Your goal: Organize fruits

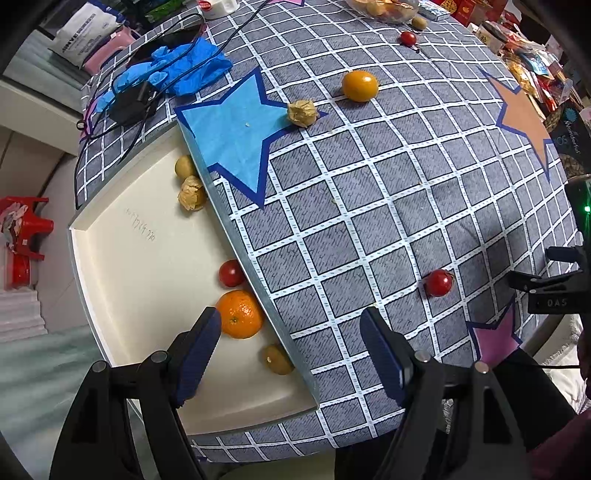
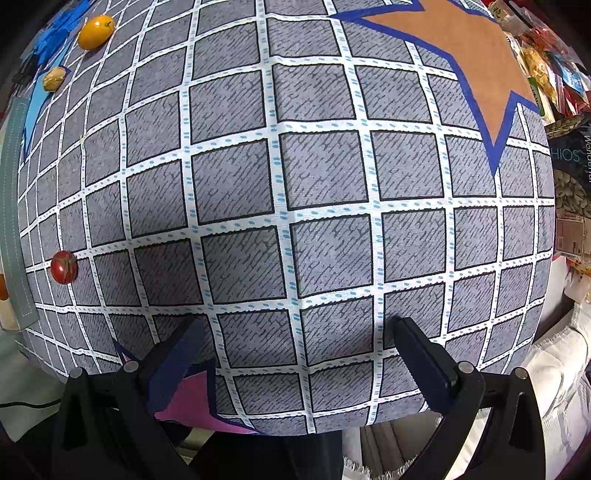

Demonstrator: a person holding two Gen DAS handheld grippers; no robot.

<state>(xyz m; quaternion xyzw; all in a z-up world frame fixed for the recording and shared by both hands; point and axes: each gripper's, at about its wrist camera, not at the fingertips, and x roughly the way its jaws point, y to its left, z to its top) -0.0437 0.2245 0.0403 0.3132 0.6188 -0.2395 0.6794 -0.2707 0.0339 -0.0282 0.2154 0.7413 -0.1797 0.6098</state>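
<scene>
Left wrist view: the left gripper (image 1: 291,349) points down with its jaws wide apart and nothing between them, straddling the edge where the checked tablecloth (image 1: 388,206) meets the cream tray (image 1: 122,280). In the tray, at lower left, lie a mandarin (image 1: 239,314) just beside the left fingertip, a cherry tomato (image 1: 231,273), two greenish-brown fruits (image 1: 277,359) (image 1: 184,166) and a husked berry (image 1: 192,194). Fruit not yet gathered sits on the cloth: a red tomato (image 1: 438,283) at right of centre, a husked berry on the blue star (image 1: 302,113), a yellow-orange fruit (image 1: 359,86) above it, and more far off at the top. The tomato is judged light, smooth and easily bruised, so it is best pinched gently across its widest part; the papery husk would crush. Right wrist view: the right gripper (image 2: 295,354) is likewise open and empty over bare cloth at lower centre. The same tomato (image 2: 64,267) lies well to its left, at the frame's left edge; the yellow-orange fruit (image 2: 95,31) and husked berry (image 2: 54,79) sit in the upper left corner.
</scene>
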